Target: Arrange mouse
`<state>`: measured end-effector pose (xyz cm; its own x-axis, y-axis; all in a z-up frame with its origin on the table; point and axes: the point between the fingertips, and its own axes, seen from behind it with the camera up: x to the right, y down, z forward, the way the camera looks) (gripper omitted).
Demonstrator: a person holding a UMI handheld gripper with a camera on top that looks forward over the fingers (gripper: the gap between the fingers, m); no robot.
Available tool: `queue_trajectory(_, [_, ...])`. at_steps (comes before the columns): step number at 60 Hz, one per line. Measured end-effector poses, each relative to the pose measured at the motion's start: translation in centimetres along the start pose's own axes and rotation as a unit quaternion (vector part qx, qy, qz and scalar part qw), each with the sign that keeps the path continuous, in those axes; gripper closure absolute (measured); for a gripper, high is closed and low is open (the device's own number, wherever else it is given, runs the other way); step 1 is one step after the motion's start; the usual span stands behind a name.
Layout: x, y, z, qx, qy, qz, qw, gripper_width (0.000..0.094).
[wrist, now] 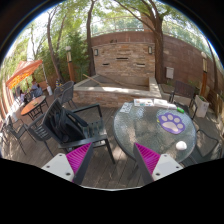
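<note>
A round glass table [140, 125] stands just ahead and to the right of my fingers. On it lies a mouse pad with a purple paw print [172, 122]. A small white object [181, 146], possibly the mouse, sits near the table's front right rim, in front of the pad. My gripper [113, 160] is open and empty, with its magenta pads spread wide above the wooden deck, short of the table.
Black metal chairs [75, 125] stand left of the table, and another [205, 125] at its right. White papers [143, 102] lie at the table's far side. A brick wall [125, 60] and a raised planter are beyond. An orange umbrella [25, 70] with a table stands far left.
</note>
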<state>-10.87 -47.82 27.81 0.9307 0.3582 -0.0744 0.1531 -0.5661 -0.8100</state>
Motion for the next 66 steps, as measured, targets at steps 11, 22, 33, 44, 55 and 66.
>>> queue_trajectory(11, [3.7,4.2,-0.6,-0.033,0.026,0.031,0.999,0.0099])
queue_trajectory(22, [15.8,11.5,0.6,-0.05,0.08,0.062,0.994,0.0102])
queue_trajectory(33, [31.2,14.4,7.1,-0.01,0.162,0.085,0.983,0.0099])
queue_trajectory(44, [41.2,16.1,13.6,-0.001,0.195,0.109,0.975,0.0101])
queue_trajectory(55, [45.1,16.7,18.6,-0.021,0.178,0.15,0.972,0.01])
queue_trajectory(66, [46.4,15.3,21.2,-0.019,0.167,0.155,0.974,0.0094])
